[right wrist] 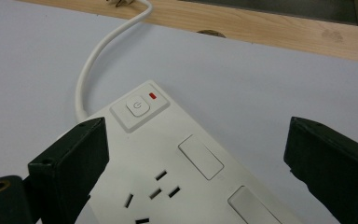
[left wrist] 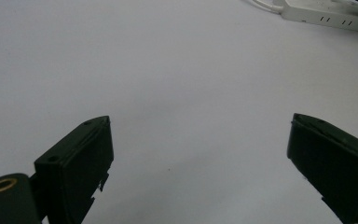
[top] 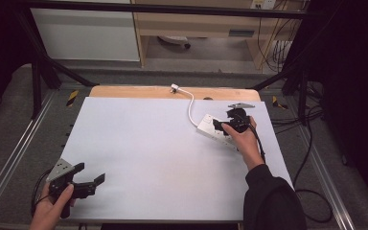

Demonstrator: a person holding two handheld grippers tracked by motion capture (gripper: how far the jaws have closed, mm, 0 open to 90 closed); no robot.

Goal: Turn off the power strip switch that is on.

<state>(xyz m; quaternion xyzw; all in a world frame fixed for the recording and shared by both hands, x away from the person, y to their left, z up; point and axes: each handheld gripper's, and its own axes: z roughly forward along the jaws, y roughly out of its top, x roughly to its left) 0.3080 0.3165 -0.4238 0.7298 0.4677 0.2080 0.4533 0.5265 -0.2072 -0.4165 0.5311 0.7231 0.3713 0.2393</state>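
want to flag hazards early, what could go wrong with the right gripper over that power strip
The right gripper hangs open over the power strip, close to its power button; a jaw could press the button by accident. The strip lies near the table's right edge, so a sideways nudge might slide it off. Its white cable curves loosely to the plug, and pulling the strip may drag that along.

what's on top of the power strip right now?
On the power strip: a power button with a red indicator, sockets and blank panels. The right gripper hangs over it, jaws open. The strip's near end is covered by the hand.
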